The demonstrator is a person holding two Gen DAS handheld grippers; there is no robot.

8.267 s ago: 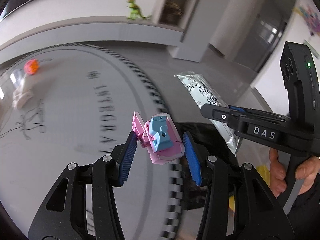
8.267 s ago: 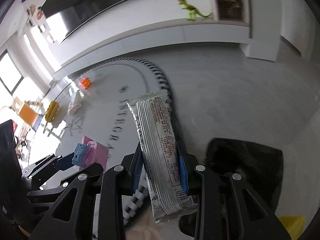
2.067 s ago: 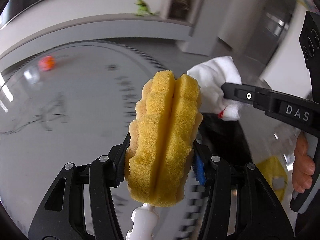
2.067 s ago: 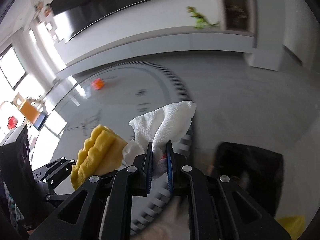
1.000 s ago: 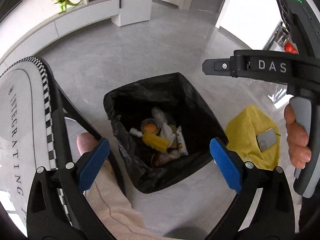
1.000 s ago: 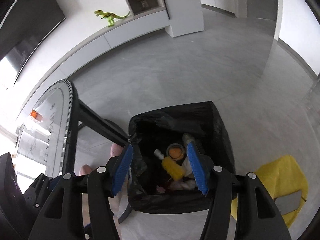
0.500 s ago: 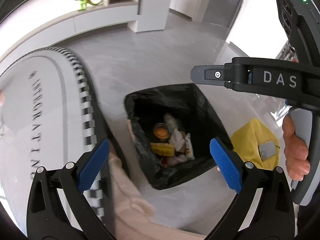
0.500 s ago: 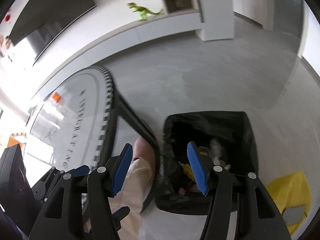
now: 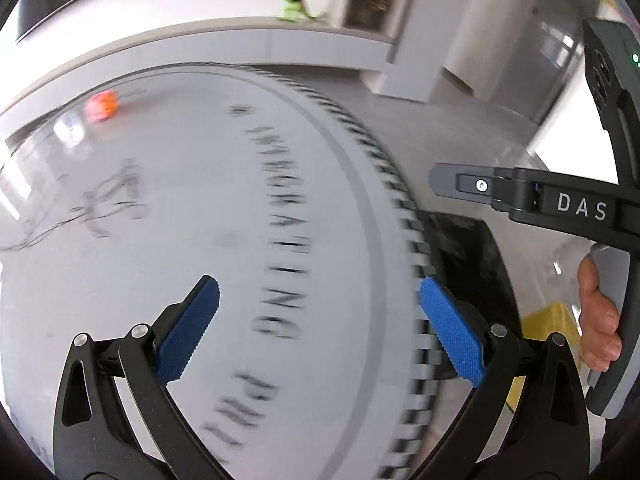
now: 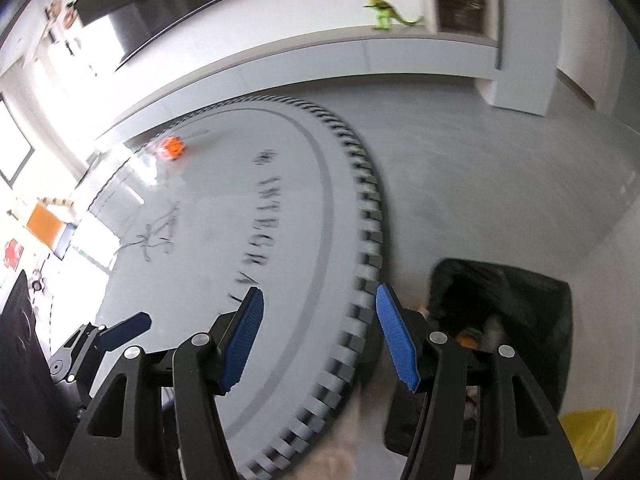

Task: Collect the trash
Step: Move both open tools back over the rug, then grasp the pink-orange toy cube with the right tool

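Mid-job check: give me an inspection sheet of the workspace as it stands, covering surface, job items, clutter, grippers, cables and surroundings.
Surface: round white table with printed lettering and checkered rim; images motion-blurred.
Job's things: black-lined trash bin on the floor beside the table, trash inside.
Clutter: small orange object at the table's far edge; yellow item on the floor near the bin.
Grippers: left gripper open, empty; right gripper open, empty.
Cables: nothing seen.
Surroundings: green toy dinosaur on a white ledge; grey floor.

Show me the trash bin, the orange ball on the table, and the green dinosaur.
trash bin point(image 10: 532, 296): right wrist view, on the black liner at its far rim.
orange ball point(image 10: 173, 148): right wrist view, on the middle of the ball.
green dinosaur point(image 10: 382, 6): right wrist view, on its body.
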